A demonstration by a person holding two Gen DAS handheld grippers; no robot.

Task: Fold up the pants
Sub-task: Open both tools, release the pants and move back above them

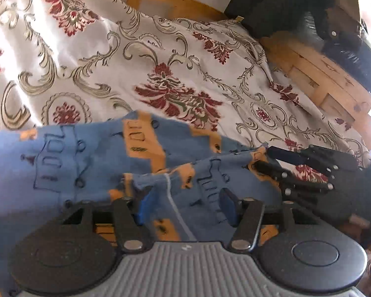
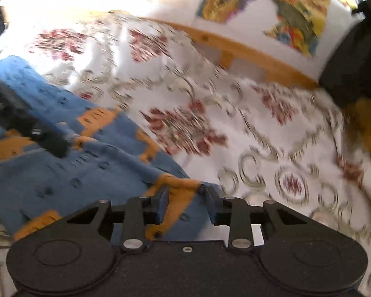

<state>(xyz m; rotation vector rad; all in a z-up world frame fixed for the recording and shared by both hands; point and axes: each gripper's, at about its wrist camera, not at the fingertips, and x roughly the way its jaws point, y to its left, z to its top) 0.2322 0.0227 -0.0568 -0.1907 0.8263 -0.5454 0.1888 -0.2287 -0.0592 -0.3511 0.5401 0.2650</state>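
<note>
We see blue pants [image 1: 61, 163] on the bedspread [image 1: 111, 57]; L gripper [image 1: 185, 206] jaws wide over the fabric, R gripper [image 2: 186, 204] jaws wide at pants' edge.

Sunlit floral bedspread [image 1: 175, 57] on wooden bedframe [image 1: 316, 74]

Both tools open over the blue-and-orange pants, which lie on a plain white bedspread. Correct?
Not quite. The bedspread isn't plain: the left wrist view shows red flowers and grey-gold scrolls on white. The rest holds: left tool and right tool are open over the pants.
</note>
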